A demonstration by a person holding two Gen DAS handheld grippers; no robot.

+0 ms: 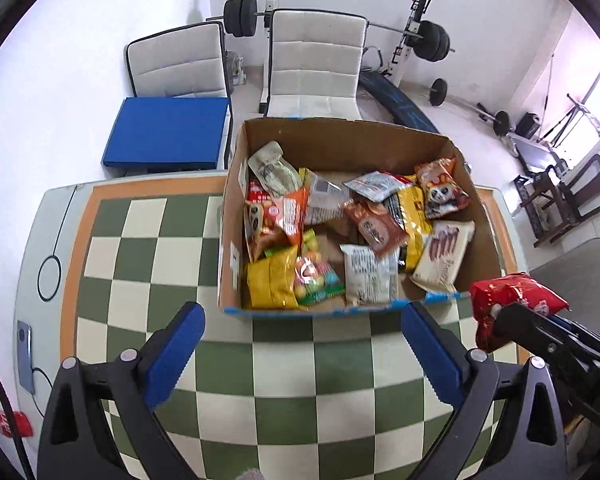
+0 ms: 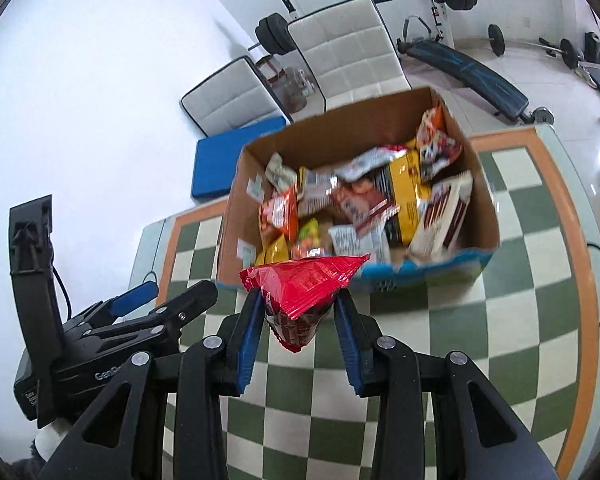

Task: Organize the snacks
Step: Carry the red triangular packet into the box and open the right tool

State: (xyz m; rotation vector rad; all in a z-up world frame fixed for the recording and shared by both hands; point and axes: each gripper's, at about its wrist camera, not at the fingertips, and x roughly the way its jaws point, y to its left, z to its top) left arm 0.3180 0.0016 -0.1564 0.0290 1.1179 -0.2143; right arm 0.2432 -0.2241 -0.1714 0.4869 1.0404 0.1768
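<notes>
Checkered table (image 1: 228,360), cardboard box (image 1: 340,148) of snacks.
Right gripper (image 2: 300,312) pinches red packet (image 2: 304,284), label unreadable; left gripper (image 1: 300,344) gapes empty.

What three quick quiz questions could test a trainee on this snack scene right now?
1. True or false: the left gripper holds a packet.
2. What colour is the packet in the right gripper?
3. Where do the other snacks lie: A on the table, B in the box, C on a chair?

Key: 1 false, it is open and empty; 2 red; 3 B.
</notes>
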